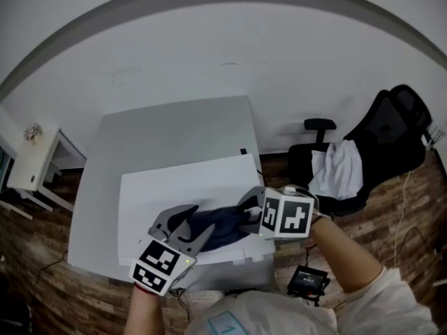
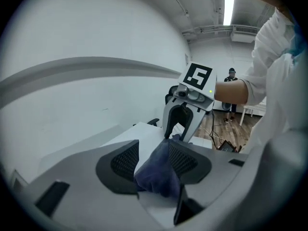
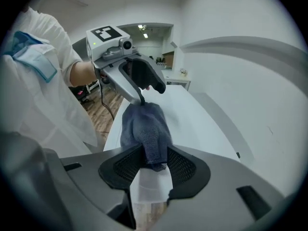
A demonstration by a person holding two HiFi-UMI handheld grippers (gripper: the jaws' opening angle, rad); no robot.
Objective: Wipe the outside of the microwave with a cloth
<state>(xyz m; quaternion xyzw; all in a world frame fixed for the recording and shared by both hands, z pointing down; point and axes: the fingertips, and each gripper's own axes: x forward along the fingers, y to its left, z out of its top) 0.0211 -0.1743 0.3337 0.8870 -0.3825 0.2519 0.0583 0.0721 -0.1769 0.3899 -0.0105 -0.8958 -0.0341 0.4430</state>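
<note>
A dark blue cloth (image 1: 216, 225) lies bunched on the white top of the microwave (image 1: 160, 194), stretched between my two grippers. My left gripper (image 1: 192, 223) is at the cloth's left end. In the left gripper view its jaws (image 2: 153, 160) stand wide, the cloth (image 2: 156, 174) leaning on the right pad with a gap at the left one. My right gripper (image 1: 248, 213) is at the right end. In the right gripper view the cloth (image 3: 144, 126) runs down between its parted jaws (image 3: 155, 163), its tip hanging loose. Each gripper sees the other across the cloth.
The microwave stands on a grey table (image 1: 105, 187) against a white wall. An office chair (image 1: 363, 159) draped with a white garment is at the right, a small white side table (image 1: 31, 159) at the left. A dark device (image 1: 307, 281) lies on the wooden floor.
</note>
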